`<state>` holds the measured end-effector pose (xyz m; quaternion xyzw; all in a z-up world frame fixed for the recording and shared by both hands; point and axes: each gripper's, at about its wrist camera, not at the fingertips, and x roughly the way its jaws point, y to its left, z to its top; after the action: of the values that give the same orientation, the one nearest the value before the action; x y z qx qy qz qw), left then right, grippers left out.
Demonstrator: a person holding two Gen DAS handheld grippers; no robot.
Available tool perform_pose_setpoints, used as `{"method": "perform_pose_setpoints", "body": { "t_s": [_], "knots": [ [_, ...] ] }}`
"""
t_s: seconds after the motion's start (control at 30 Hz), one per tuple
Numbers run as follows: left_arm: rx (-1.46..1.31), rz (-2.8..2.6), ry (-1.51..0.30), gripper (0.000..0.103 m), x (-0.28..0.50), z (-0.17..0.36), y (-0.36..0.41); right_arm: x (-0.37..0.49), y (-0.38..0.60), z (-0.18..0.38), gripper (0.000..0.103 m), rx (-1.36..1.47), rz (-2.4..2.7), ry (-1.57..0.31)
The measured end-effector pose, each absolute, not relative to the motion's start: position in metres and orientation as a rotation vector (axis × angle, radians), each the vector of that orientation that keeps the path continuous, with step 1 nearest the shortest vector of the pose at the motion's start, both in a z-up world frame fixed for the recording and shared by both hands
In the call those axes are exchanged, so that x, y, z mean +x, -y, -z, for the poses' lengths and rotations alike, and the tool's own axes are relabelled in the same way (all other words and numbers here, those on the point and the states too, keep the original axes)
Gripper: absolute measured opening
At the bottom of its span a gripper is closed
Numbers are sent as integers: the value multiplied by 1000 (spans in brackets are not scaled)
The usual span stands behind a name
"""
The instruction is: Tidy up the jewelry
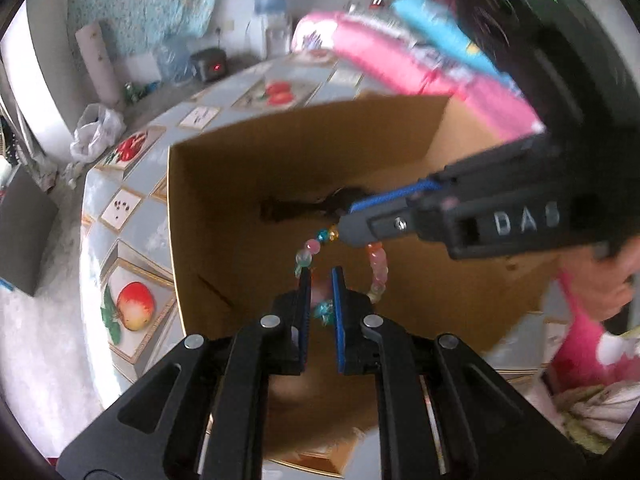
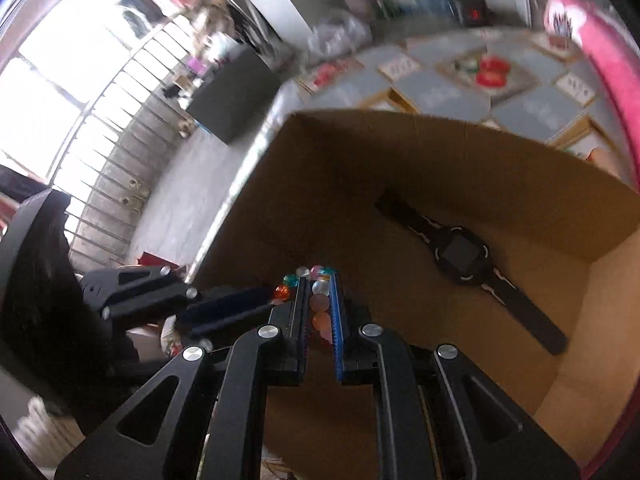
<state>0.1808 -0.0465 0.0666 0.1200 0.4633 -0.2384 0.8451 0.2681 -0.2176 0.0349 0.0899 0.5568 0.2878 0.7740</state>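
we work over the tiled surface, where the open cardboard box sits with a black watch already lying on its floor. our left gripper and right gripper are both clenched on the beaded bracelet, stretched between them above the box. we judge the step is lowering it in: bring both down together, set it beside the watch, not on it, then let go one side at a time.

Cardboard box open-topped, walls tall. Watch lies across floor toward far-right corner; bare floor near side. Both tongs crowd near-left corner; right tongs cross above left tongs.
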Motion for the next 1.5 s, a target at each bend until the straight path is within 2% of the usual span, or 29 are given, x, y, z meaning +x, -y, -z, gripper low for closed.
{"method": "perform_pose_setpoints", "body": {
  "t_s": [0.07, 0.33, 0.5, 0.63, 0.67, 0.7, 0.77, 1.1, 1.3, 1.5],
  "knots": [
    [278, 468, -975, 28, 188, -62, 48, 282, 213, -28, 11, 187, -613, -1227],
    [242, 435, -836, 31, 178, -90, 41, 283, 227, -50, 11, 180, -606, -1109],
    [235, 441, -754, 42, 160, -108, 36, 256, 257, -80, 11, 189, -603, -1007],
    [246, 438, -714, 44, 150, -111, 36, 238, 267, -95, 11, 109, -600, -981],
    [236, 446, -715, 44, 148, -111, 34, 236, 266, -95, 12, 81, -610, -997],
    [228, 452, -714, 45, 146, -111, 32, 237, 264, -94, 18, 62, -616, -1012],
    [228, 437, -695, 45, 140, -111, 28, 240, 254, -87, 26, 1, -641, -1065],
    [226, 319, -600, 50, 121, -104, -17, 276, 195, 1, 27, -395, -693, -1370],
    [182, 221, -629, 51, 122, -86, -51, 275, 181, 34, 27, -572, -682, -1423],
    [150, 140, -673, 51, 119, -59, -75, 272, 179, 44, 27, -635, -681, -1417]
  ]
}}
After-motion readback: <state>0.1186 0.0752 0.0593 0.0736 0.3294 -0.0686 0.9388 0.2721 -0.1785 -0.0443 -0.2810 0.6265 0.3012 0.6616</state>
